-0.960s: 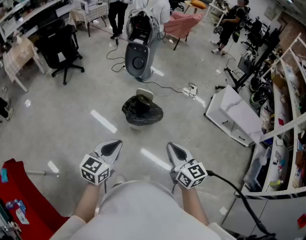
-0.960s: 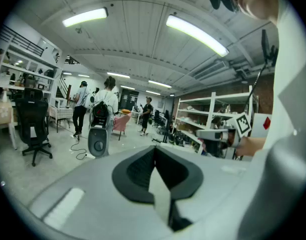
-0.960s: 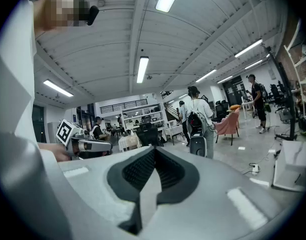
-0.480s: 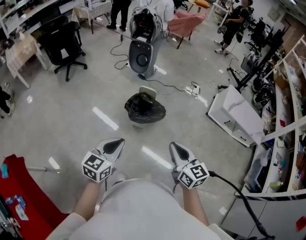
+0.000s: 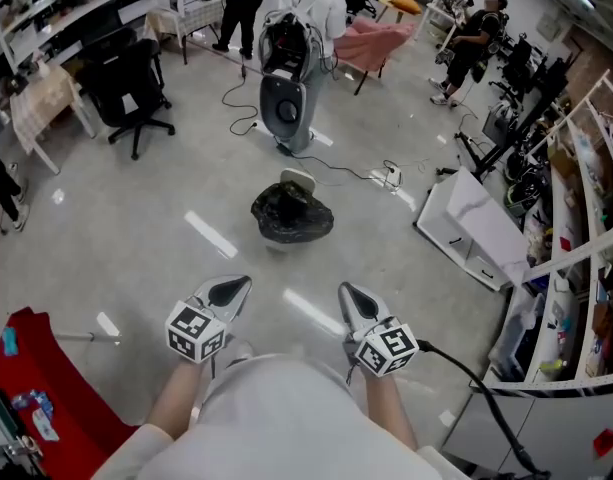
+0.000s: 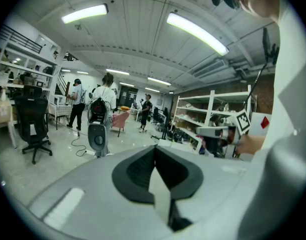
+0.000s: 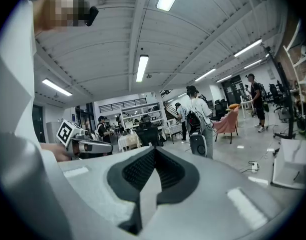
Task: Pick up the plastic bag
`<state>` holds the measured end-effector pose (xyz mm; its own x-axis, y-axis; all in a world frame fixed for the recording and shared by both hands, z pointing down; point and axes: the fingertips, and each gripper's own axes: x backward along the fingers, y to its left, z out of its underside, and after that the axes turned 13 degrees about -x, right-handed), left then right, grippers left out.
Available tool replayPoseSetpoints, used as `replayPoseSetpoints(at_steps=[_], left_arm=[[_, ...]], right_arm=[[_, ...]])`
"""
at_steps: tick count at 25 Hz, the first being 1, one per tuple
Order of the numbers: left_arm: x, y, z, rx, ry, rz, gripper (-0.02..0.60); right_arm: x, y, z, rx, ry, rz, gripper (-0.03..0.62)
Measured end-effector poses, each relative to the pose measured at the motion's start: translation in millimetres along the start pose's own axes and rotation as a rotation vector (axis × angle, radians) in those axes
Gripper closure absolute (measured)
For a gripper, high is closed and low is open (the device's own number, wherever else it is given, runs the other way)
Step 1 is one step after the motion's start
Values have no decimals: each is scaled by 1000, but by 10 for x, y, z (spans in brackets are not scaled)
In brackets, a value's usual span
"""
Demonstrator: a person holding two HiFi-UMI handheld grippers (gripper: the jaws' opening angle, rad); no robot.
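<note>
Tools first: the left tool (image 5: pixel 226 290) and the right tool (image 5: pixel 351 298) are both squeezed shut, with nothing in them. Each tool's own view shows its two jaws pressed tight together. In the head view the tools are held side by side, close to the person's body.

The big grey floor (image 5: pixel 116 218) fills most of the head view. Tall shelves (image 5: pixel 586 168) stand on the right, and a white cabinet (image 5: pixel 466 230) lies on the floor near them. A black chair (image 5: pixel 126 83) stands far off on the left. A grey machine (image 5: pixel 283 113) stands in the middle, next to a person with a backpack (image 5: pixel 321 3).

The black plastic bag (image 5: pixel 292 216) sits on the floor just in front of that machine. It is well ahead of both tools, and neither one touches it.

The bag shows in the head view only. The two gripper views show long ceiling lights (image 6: pixel 197 31), and each one catches the other tool off to its side.
</note>
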<state>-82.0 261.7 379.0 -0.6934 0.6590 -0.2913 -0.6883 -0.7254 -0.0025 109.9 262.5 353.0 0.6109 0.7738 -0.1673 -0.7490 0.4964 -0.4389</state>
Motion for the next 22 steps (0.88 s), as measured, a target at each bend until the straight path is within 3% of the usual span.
replayPoseSetpoints(at_steps=[22], left_arm=[[524,442,305,-6,-2,67,577]], right_arm=[[-279,584,430,-7,7,56,592]])
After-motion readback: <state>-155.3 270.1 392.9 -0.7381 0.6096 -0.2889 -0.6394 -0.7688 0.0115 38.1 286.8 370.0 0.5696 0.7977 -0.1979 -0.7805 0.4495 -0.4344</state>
